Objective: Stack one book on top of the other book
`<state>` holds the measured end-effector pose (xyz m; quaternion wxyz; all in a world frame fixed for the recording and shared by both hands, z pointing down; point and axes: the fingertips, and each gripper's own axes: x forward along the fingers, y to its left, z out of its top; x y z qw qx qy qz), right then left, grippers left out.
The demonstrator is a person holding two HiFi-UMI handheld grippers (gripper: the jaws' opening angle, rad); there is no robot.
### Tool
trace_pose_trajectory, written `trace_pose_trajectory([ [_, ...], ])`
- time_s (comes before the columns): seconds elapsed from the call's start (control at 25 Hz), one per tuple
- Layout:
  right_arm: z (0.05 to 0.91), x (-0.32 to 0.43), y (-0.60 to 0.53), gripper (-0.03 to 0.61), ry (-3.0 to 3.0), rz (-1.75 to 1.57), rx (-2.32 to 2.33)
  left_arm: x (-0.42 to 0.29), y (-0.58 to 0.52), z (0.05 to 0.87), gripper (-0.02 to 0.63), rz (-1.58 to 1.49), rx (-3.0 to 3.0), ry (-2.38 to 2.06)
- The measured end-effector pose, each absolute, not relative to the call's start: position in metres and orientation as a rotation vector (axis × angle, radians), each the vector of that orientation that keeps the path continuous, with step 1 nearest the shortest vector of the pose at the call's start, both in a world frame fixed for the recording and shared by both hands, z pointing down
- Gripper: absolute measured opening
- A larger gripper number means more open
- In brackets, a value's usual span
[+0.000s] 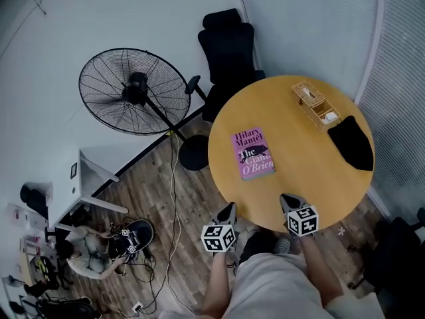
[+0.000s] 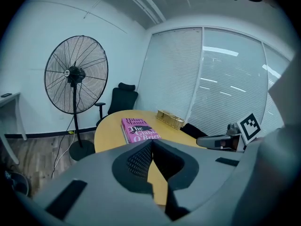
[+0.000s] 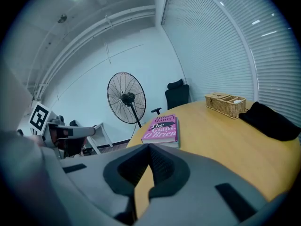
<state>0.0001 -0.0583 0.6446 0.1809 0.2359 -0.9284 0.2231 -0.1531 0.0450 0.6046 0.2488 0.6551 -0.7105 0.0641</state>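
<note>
We hold both tools at the near rim of the round worktop. The left tool hangs just off the edge and the right tool just over it. Each one has its jaws pressed together with nothing between them.

The pink book lies flat, cover up, left of the worktop's middle and well apart from both tools. We can make out only this one book. Whether a second lies beneath it we cannot tell. At the far right stands a wicker basket, with a dark soft thing just beside it.

We judge the book to be a fairly thick paperback, light enough for one tool. It should be stiff along the spine on its left side but loose at the page edges on its right. The cover looks smooth, so the pads may slide on it. Pinching the cover alone would likely let the book fall open. We would open the jaws, work one under a long edge close to the spine, and clamp the whole thickness.
</note>
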Motion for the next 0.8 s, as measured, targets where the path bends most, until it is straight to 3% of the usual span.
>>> trace_pose_trajectory([
  [0.8,0.64,-0.021,-0.059,0.02,-2.626,0.598,0.625,-0.163,0.037,0.6,0.028,0.166,1.774,-1.959],
])
